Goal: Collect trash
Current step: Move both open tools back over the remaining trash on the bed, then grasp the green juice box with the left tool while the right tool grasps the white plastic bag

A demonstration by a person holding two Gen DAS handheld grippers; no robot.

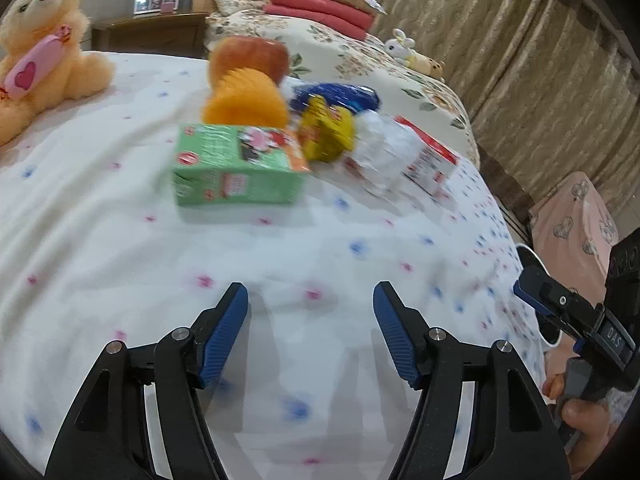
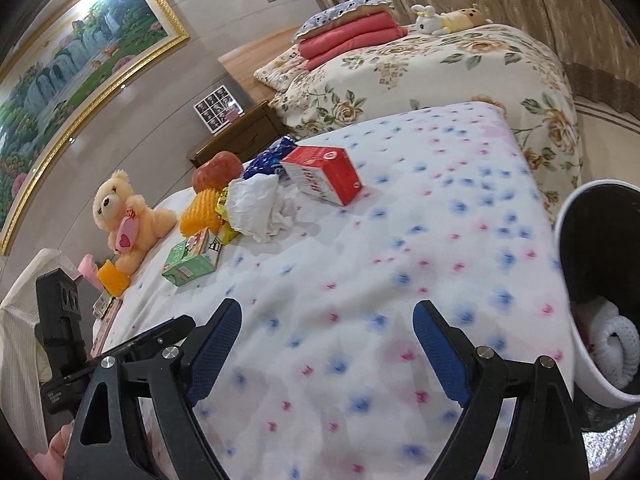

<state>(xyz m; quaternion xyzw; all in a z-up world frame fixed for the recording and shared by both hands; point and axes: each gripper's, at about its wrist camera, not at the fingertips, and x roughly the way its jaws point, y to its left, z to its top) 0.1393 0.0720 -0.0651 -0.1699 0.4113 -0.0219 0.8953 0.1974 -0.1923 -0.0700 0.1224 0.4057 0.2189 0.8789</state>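
The room was a bedroom, and the work surface was a bed (image 2: 400,264) under a white cover dotted with blue and pink flowers, with a second, flower-patterned bed behind it and curtains along the far wall. The trash lay bunched together near the middle of the dotted cover: a green carton (image 1: 236,164) nearest the left gripper, a crumpled white tissue (image 2: 260,208), a red and white carton (image 2: 324,176), a yellow wrapper (image 1: 328,132), a blue wrapper (image 1: 336,96) and an orange ribbed piece (image 1: 248,100), all touching or just beside one another. A bin (image 2: 592,280) with a white rim and dark lining stood at the bed's edge by the right gripper, and something white and netted already lay inside it, so the collecting looked begun but mostly left to do, since the whole pile remained on the cover. The left gripper (image 1: 310,320) hung over bare cover short of the green carton, its jaws apart with nothing between them; the right gripper (image 2: 328,344) was likewise empty, jaws wide apart. A teddy bear (image 2: 124,216) sat beside the pile, probably not trash. The left view was smeared, so carton labels could not be read; the bin was cut off by the frame edge, and its bottom was hidden.
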